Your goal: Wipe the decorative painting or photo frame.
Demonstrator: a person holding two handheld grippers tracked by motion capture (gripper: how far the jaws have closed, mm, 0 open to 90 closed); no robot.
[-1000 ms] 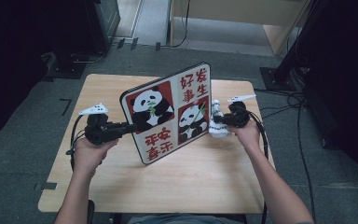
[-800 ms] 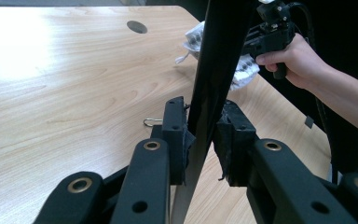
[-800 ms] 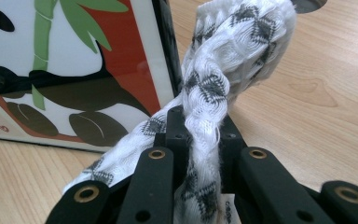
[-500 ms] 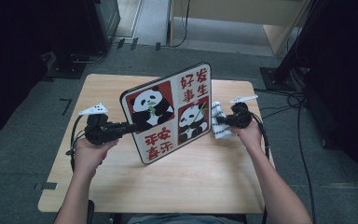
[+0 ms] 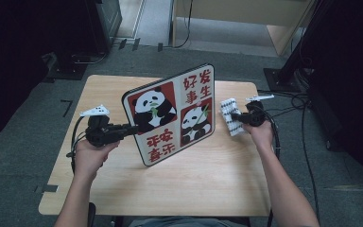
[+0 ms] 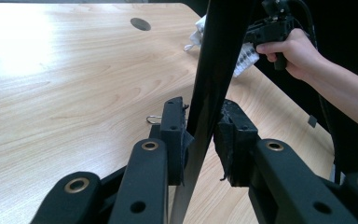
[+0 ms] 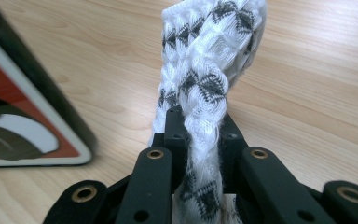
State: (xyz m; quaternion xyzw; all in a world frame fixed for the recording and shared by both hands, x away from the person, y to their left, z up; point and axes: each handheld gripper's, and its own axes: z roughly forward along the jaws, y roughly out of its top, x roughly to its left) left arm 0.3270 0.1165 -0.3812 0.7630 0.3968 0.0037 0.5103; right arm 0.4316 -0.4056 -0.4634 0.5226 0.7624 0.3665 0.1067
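Your left gripper (image 5: 131,128) clamps the left edge of the panda board (image 5: 170,113), holding it tilted upright over the middle of the wooden table (image 5: 123,189). Your right gripper (image 5: 234,116) pinches the white patterned cloth (image 5: 229,116) tight, just beside the board's right edge, above the table

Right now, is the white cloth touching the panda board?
Apart. High view: bare table shows between the cloth, held in the right tongs, and the panda board.
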